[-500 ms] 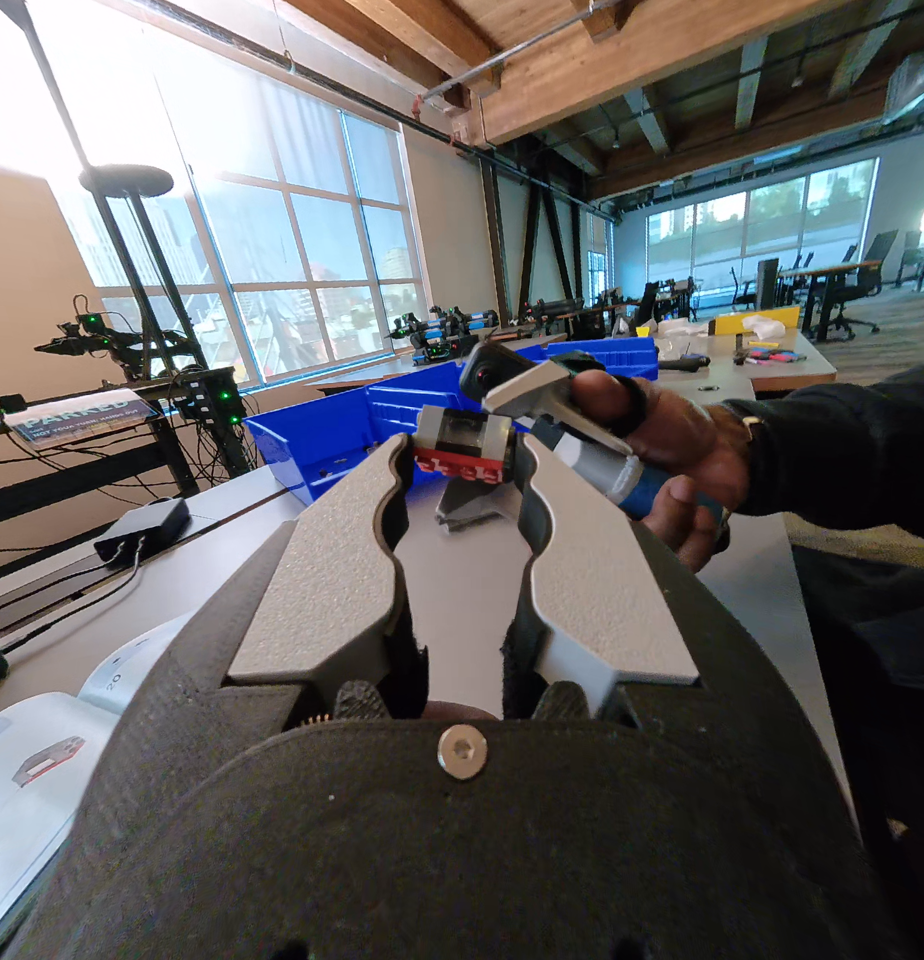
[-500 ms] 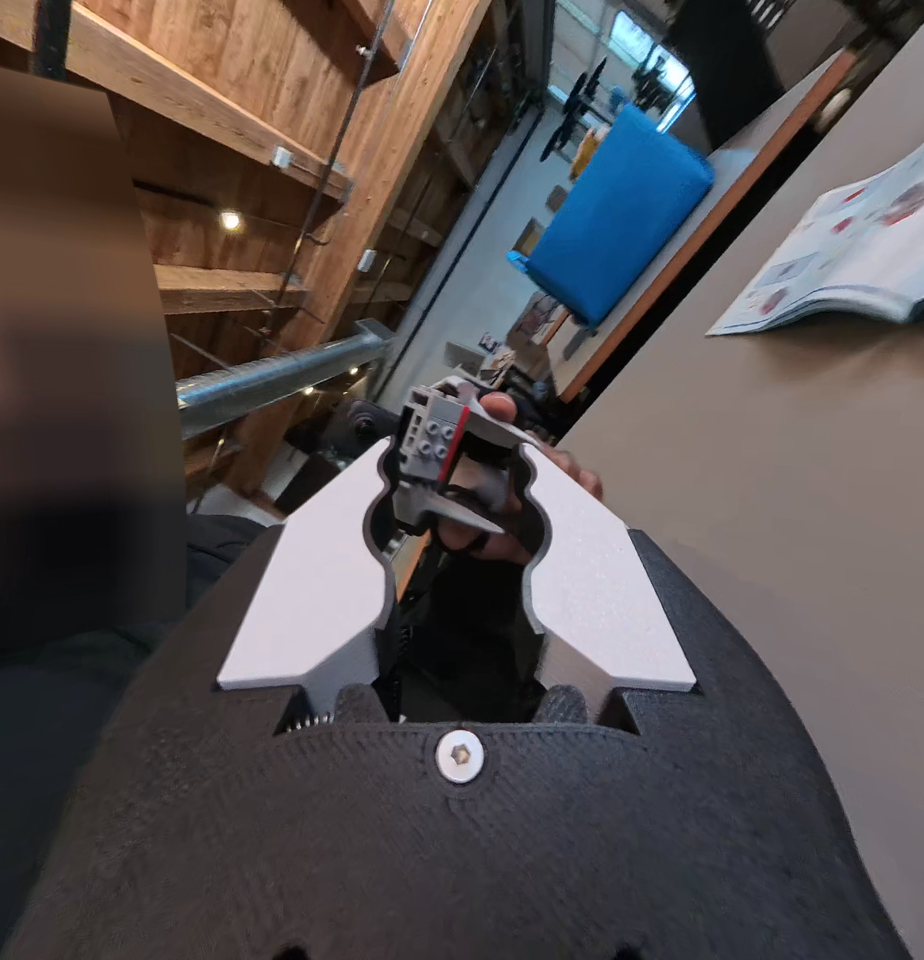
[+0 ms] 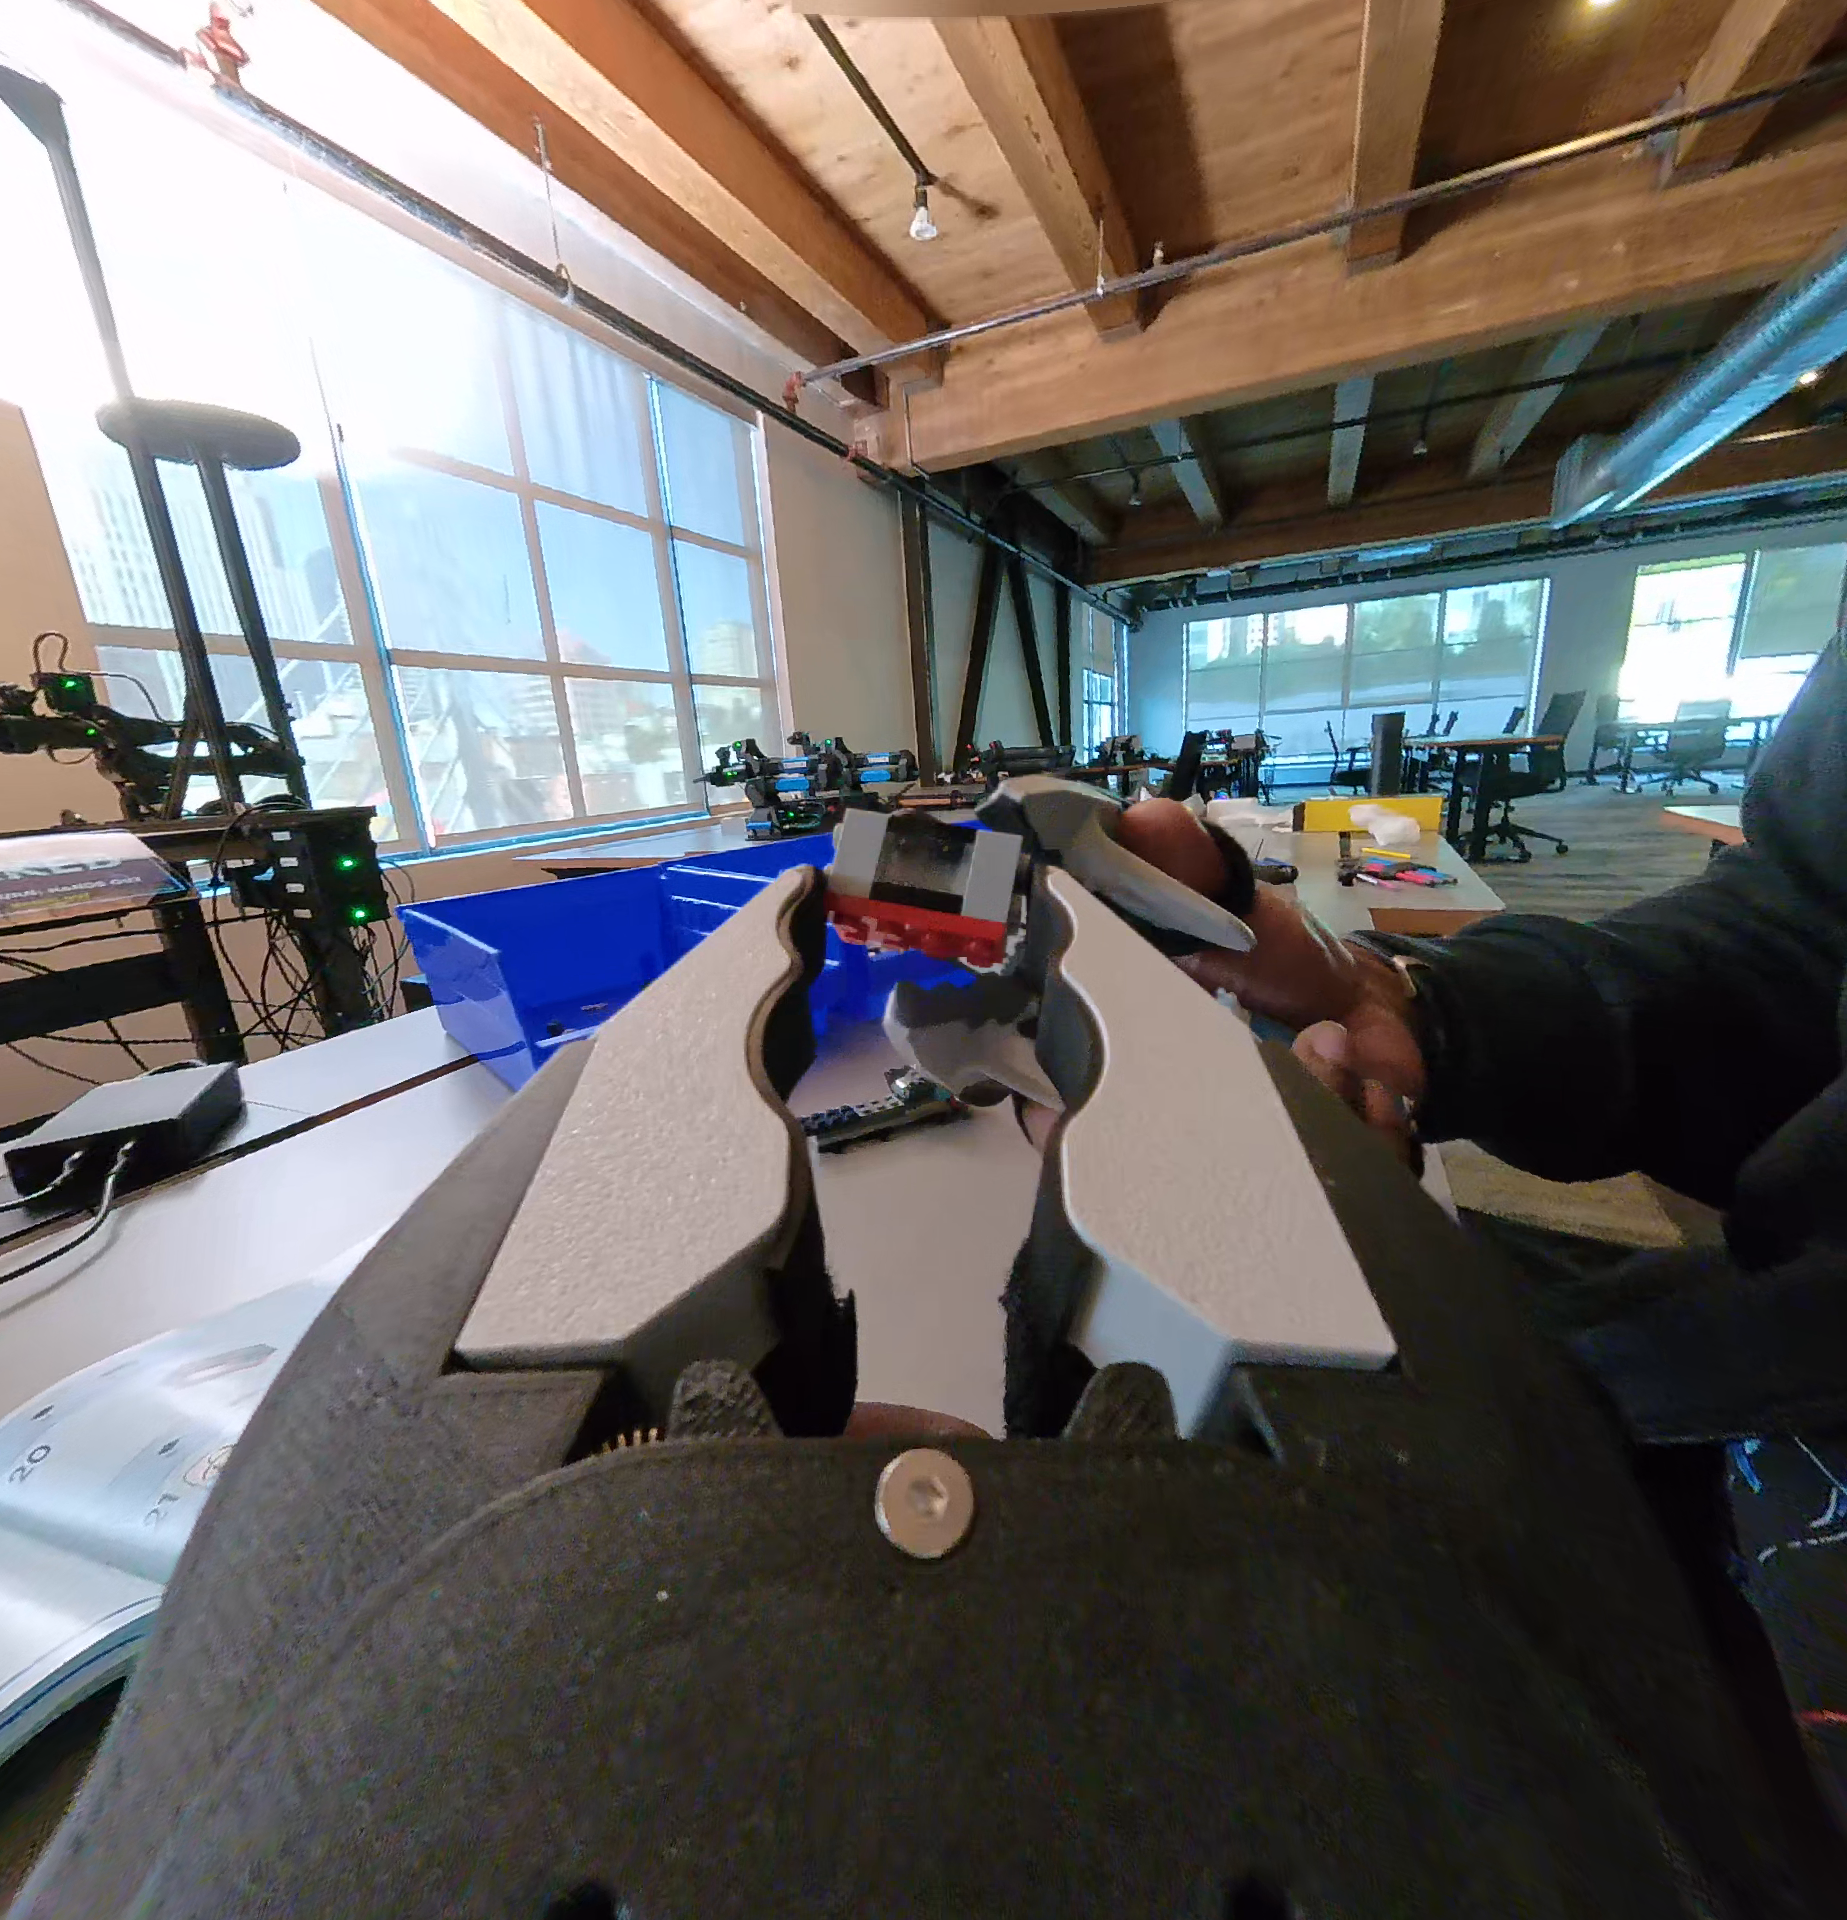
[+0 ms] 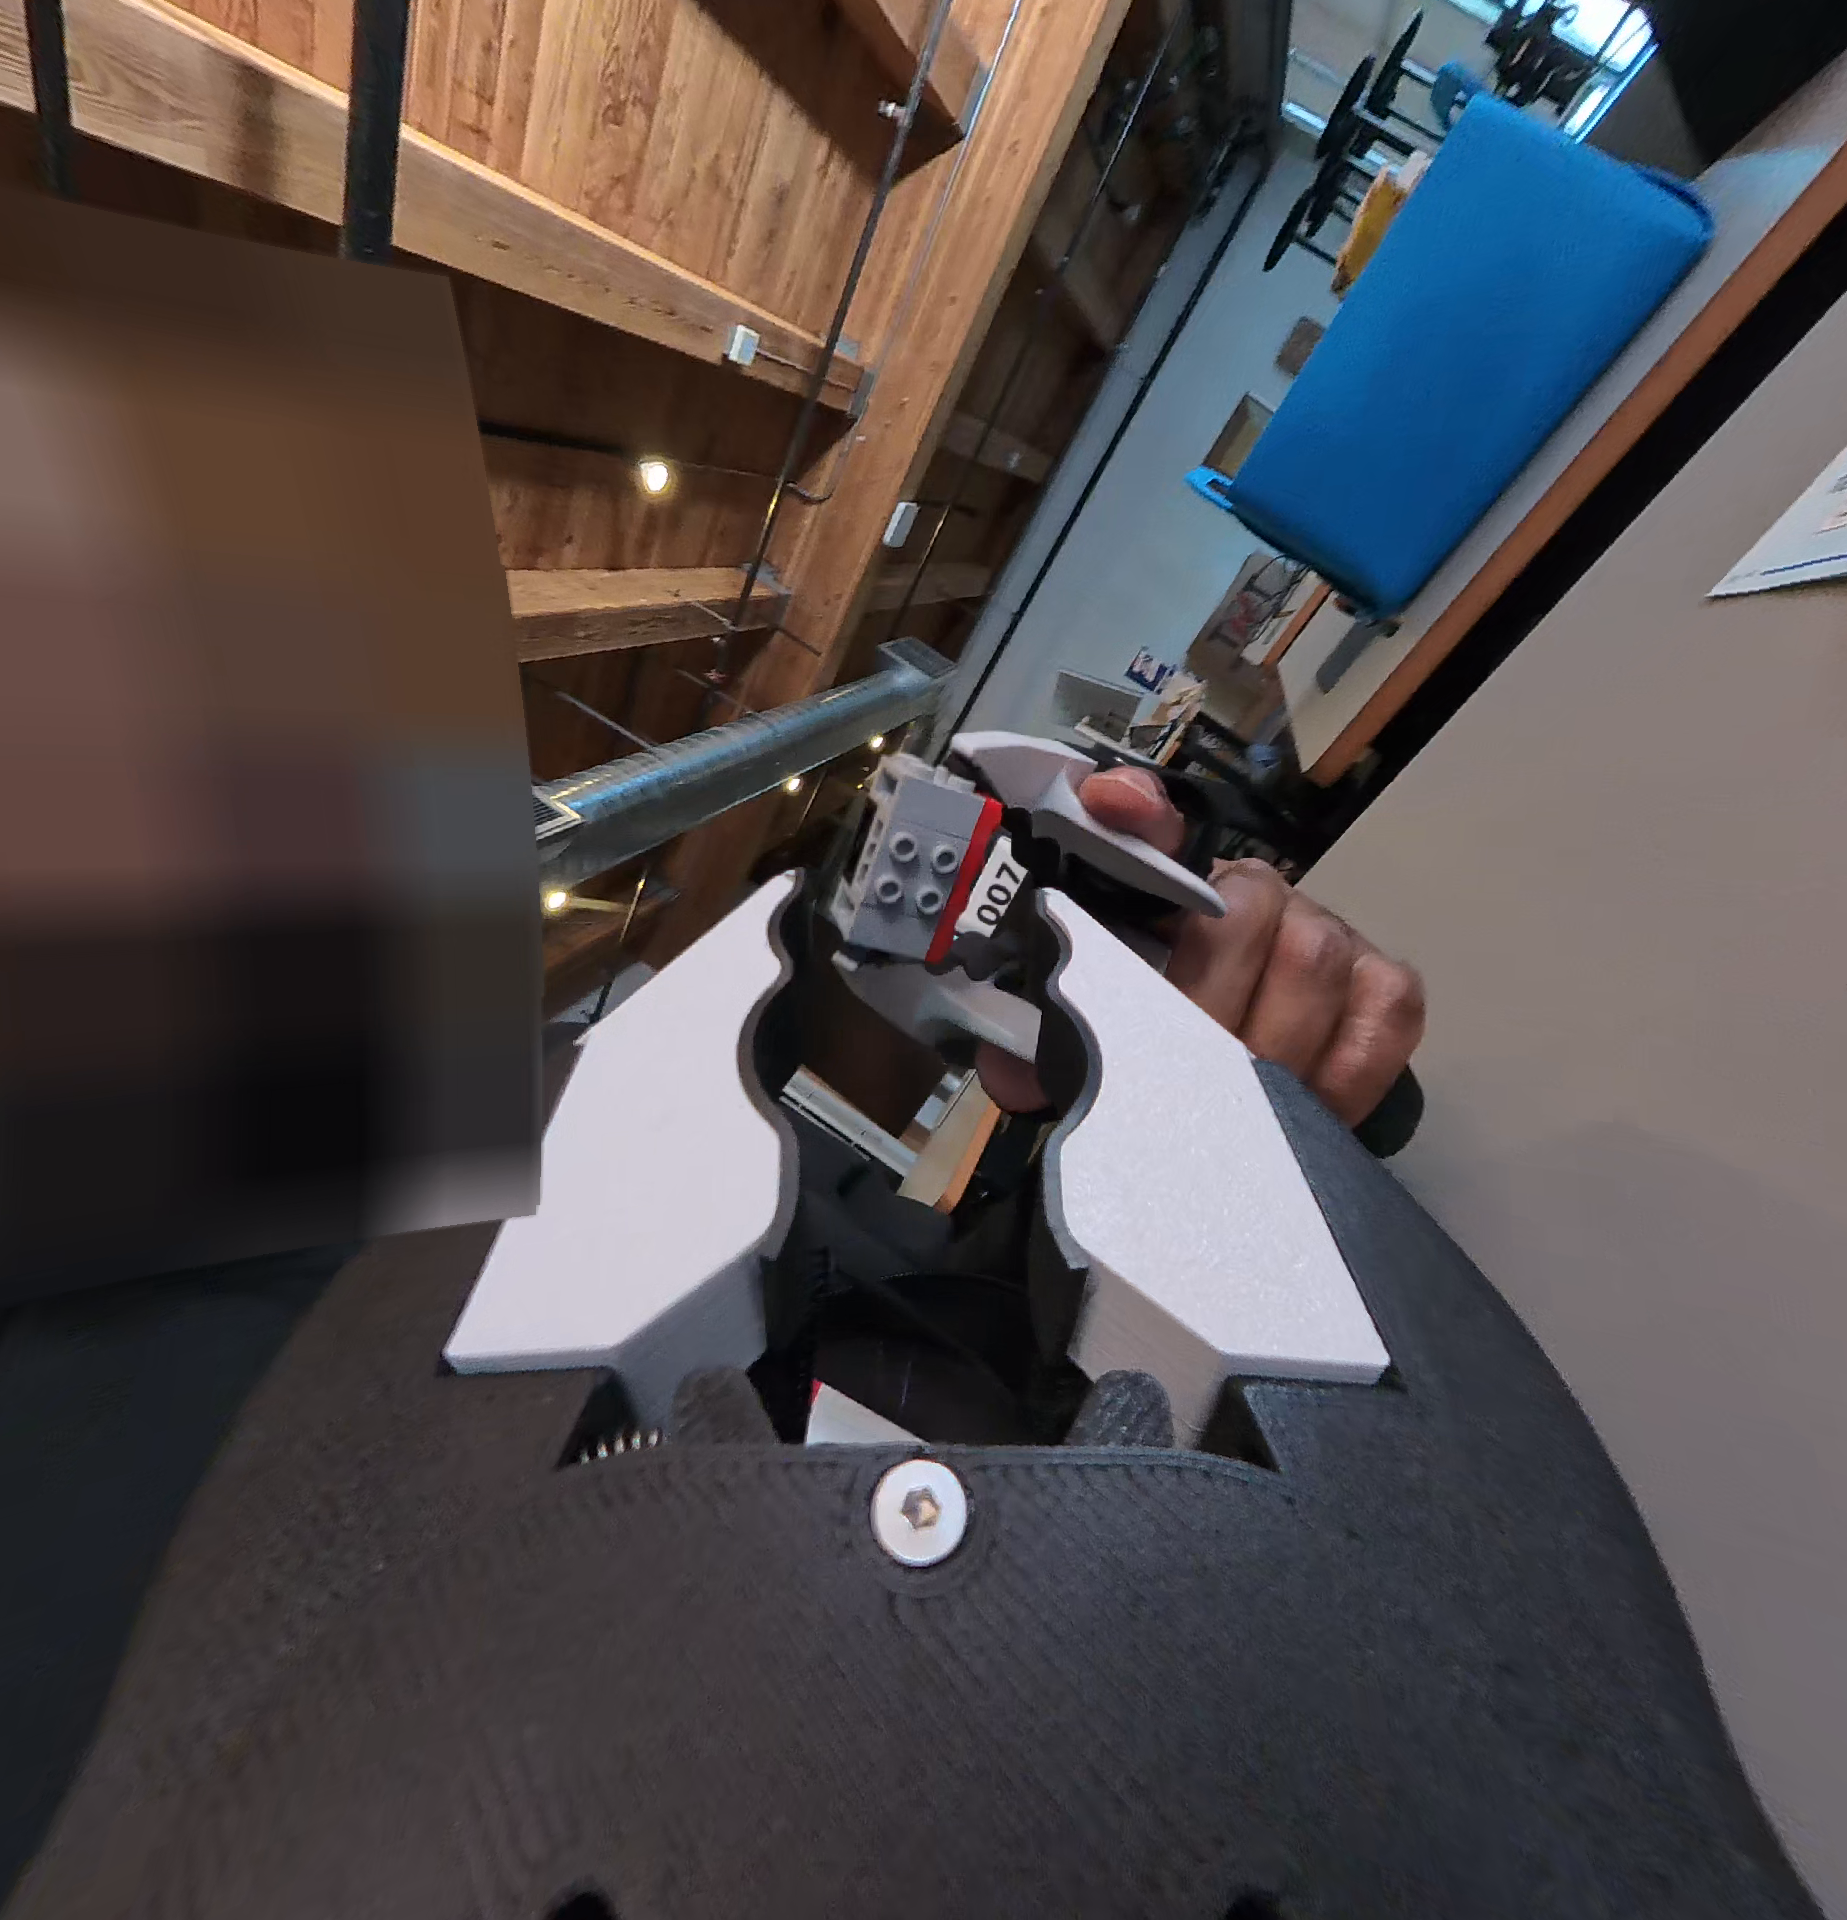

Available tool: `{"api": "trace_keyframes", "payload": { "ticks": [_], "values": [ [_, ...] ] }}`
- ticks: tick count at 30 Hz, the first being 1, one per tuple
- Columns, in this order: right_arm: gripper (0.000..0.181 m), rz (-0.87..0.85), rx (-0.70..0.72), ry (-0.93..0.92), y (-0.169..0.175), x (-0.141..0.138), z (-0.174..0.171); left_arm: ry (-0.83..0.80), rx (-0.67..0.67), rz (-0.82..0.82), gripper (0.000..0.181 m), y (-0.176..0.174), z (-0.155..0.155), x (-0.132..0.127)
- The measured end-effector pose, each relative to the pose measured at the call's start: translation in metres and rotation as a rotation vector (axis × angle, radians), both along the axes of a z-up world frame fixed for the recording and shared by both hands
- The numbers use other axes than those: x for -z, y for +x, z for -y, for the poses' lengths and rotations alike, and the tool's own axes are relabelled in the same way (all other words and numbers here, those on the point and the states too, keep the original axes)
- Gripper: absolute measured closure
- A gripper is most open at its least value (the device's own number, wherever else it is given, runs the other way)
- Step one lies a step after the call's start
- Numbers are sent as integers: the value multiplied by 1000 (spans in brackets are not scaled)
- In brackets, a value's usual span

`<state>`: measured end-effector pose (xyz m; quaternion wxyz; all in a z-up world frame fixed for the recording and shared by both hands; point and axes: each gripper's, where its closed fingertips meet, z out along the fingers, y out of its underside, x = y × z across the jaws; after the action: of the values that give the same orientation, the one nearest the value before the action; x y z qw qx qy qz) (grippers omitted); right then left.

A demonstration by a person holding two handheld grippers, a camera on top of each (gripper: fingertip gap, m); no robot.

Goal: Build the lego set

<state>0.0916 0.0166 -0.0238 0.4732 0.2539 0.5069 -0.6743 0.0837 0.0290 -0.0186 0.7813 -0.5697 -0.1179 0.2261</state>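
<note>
A small lego assembly (image 3: 914, 883) of grey and black bricks on a red plate is held in the air above the table. My left gripper (image 3: 924, 904) is shut on it, one fingertip on each side. In the right wrist view the assembly (image 4: 908, 873) shows grey studs, a red edge and a white labelled piece. My right gripper (image 4: 924, 909) is open, its tips either side of the assembly with small gaps. Its fingers (image 3: 1106, 862) show behind the assembly in the left wrist view, held by a hand (image 3: 1314, 997).
A blue bin (image 3: 586, 956) stands on the grey table (image 3: 275, 1195) behind the grippers. A dark lego plate (image 3: 877, 1117) lies on the table below them. An open instruction booklet (image 3: 67, 1475) lies at the near left. A black box with cables (image 3: 119, 1122) sits at the left. Left and right tips are no more than a few centimetres apart.
Both grippers have tilted upward with the assembly still between them. The right gripper sits closer around it. The dark plate on the table has come into sight.
</note>
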Motion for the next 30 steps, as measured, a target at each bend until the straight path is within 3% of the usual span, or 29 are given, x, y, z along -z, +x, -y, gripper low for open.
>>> {"api": "trace_keyframes", "payload": {
  "ticks": [5, 9, 13, 16, 21, 30],
  "values": [
    [159, -20, -11, -5, 4, 0, 0, -22, 2, -13, 142, 2, -3, 2],
    [161, -85, 49, 30, -2, 2, -1, -28, 4, 30, 142, -2, -3, 7],
    [161, -201, 161, 102, -13, 5, -4, -37, 81, 185, 126, -5, -3, 20],
    [160, -365, 247, 239, -21, 16, -5, 103, 227, 373, 123, -4, 6, 16],
    [160, -553, 301, 381, -23, 24, -3, 264, 334, 639, 135, -19, 14, 24],
    [160, -655, 305, 440, -18, 28, 4, 312, 410, 698, 155, -17, 8, 23]
  ]
}}
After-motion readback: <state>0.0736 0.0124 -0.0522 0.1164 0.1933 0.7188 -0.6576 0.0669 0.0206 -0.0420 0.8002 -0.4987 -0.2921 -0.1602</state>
